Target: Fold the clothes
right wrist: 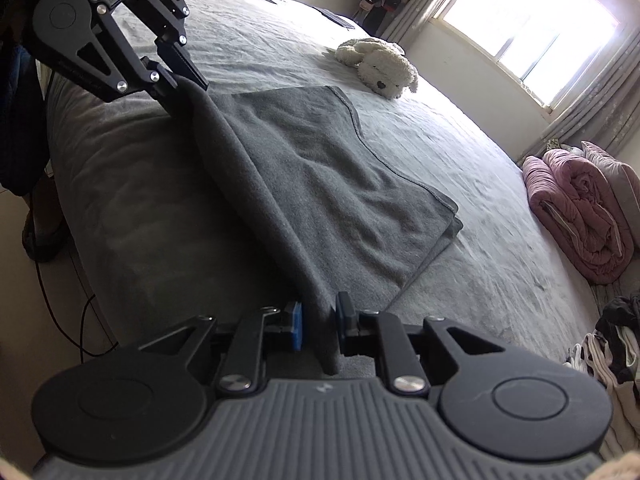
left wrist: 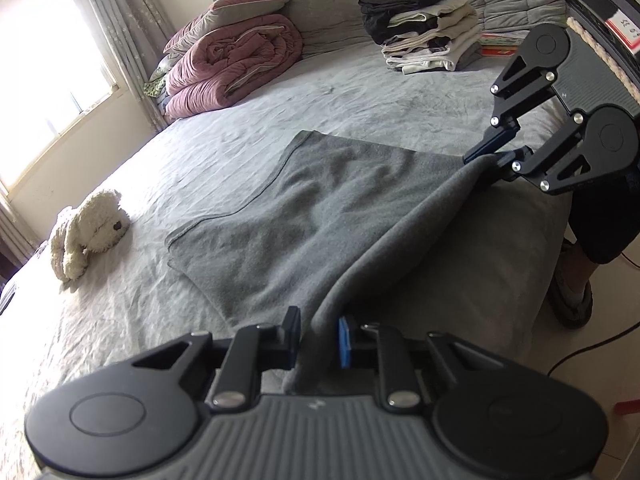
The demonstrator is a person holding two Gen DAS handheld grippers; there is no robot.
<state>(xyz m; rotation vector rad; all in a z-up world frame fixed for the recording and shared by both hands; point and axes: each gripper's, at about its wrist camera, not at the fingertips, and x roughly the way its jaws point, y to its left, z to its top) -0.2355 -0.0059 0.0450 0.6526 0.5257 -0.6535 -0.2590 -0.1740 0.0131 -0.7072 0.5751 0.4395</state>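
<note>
Fingers of the left gripper [left wrist: 316,336] and right gripper [right wrist: 318,320] each pinch a near corner of the grey cloth [left wrist: 320,216] lying by the bed's [left wrist: 160,168] near edge; a shallow pinch could slip mid-fold, dropping one corner.

Very little writing shows in either view, and none of it can be read. In the left wrist view, a red and white label [left wrist: 622,28] sits on a dark object at the upper right edge of the picture; it carries a few small dark marks that may be characters, but they are too small and blurred to make out. A small pale emblem [left wrist: 313,405] is stamped on the ribbed grey body of the left gripper, and a similar mark [right wrist: 323,389] sits on the ribbed grey body of the right gripper; neither forms a legible letter or brand name.
</note>
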